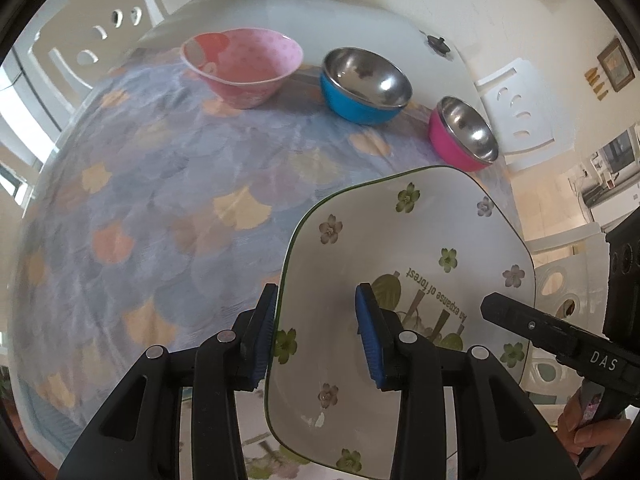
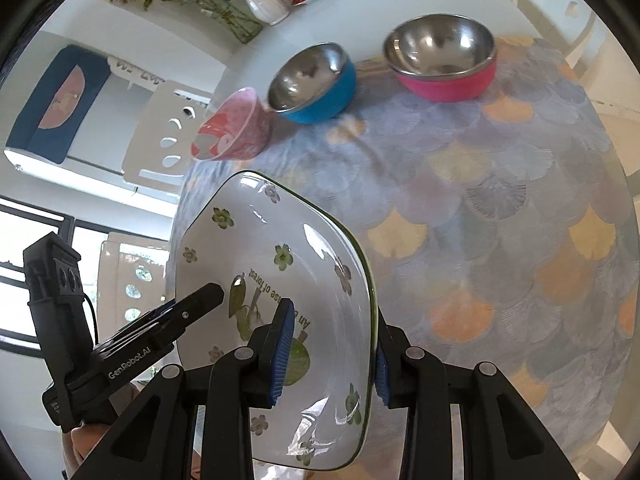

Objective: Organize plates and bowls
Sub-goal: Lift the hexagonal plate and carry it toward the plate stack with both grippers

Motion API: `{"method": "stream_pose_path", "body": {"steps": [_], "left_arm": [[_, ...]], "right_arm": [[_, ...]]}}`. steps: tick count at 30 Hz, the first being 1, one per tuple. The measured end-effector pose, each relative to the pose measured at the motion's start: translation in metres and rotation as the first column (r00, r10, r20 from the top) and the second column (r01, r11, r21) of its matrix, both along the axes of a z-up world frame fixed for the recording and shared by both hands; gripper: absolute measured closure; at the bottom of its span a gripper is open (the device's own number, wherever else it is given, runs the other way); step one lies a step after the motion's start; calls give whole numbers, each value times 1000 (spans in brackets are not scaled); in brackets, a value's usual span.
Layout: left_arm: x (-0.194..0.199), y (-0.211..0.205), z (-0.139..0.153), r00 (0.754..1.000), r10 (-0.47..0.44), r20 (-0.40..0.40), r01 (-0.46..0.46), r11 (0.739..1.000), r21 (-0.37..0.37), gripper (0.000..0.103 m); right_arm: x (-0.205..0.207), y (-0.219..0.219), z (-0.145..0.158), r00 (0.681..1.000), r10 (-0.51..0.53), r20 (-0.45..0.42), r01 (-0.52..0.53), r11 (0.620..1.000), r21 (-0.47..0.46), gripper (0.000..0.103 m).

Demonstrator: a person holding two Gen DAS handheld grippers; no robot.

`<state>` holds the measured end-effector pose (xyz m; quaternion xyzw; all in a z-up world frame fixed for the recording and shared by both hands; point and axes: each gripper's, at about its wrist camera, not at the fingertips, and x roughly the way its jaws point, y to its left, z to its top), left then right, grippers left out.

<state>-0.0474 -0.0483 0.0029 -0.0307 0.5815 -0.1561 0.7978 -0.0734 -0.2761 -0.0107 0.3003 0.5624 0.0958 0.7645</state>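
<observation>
While both grippers point steeply down over the near edge of the table (image 1: 160, 184), each grasps the plate (image 1: 400, 248) by one rim: the left gripper (image 1: 316, 336) has one blue pad under the plate's left edge and the other pad pressed on its upper face, and the right gripper (image 2: 326, 356) pinches the opposite edge the same way, one pad on the face and one behind the rim. Held between them, the plate is clear of the cloth, tilted, its printed words upside down to both cameras. From the left wrist view the right gripper's black finger shows reaching in from the right with a hand (image 1: 588, 428) below it; from the right wrist view the left gripper shows as a black body coming in from the lower left, fingers resting on the plate's far rim. Three bowls stand in a row toward the far edge of the table: a pink bowl (image 1: 244, 68), a blue bowl (image 1: 366, 86) and a magenta bowl (image 1: 464, 134). Only the right wrist view shows the flowers in the white vase (image 2: 266, 2) at the far corner and a window; the left wrist view alone shows framed pictures on the wall.
</observation>
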Motion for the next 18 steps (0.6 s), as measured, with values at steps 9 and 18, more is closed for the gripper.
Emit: {"method": "stream_pose_path", "body": {"steps": [9, 18], "left_arm": [[-14, 36, 2, 1000, 25, -9, -25, 1000, -9, 69], [-27, 70, -6, 998, 50, -31, -50, 999, -19, 69]], "right_arm": [[-10, 36, 4, 1000, 24, -5, -24, 1000, 10, 68], [-23, 70, 3, 998, 57, -24, -57, 998, 10, 68]]}}
